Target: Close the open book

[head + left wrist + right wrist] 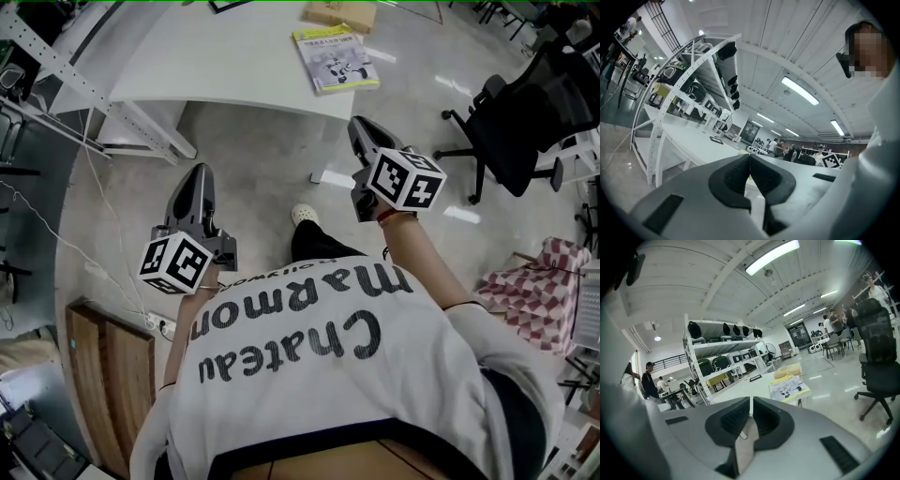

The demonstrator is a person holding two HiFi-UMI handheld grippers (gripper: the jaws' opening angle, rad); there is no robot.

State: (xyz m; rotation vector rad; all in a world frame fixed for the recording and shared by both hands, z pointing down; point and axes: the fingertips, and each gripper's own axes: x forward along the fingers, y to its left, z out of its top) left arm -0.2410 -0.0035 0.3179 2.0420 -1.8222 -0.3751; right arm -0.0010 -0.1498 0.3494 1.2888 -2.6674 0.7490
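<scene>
Grippers: 2. The left gripper (pixel 197 170) has its jaws together on nothing, as its own view confirms (pixel 750 157). The right gripper (pixel 358 123) likewise has its jaws met and empty (pixel 751 399). Both are held over the floor, short of the table (pixel 216 56).

Marker cubes: 2, one per gripper.

Book (pixel 336 58): 1. It lies flat and cover up near the table's front edge, beyond the right gripper.

Packet (pixel 339 13), brown: 1, on the table just behind the book.

Chair (pixel 516 122), black: 1, well right of the table.

Head view only: plank (pixel 112 375), checked cloth (pixel 534 291), shoe (pixel 305 216).

Right gripper view: book (pixel 789 387), packet (pixel 787 371) and chair (pixel 876 357), plus a stocked rack (pixel 726 357).

Left gripper view: a table edge, a second rack (pixel 693 84) and distant people (pixel 780 147).
</scene>
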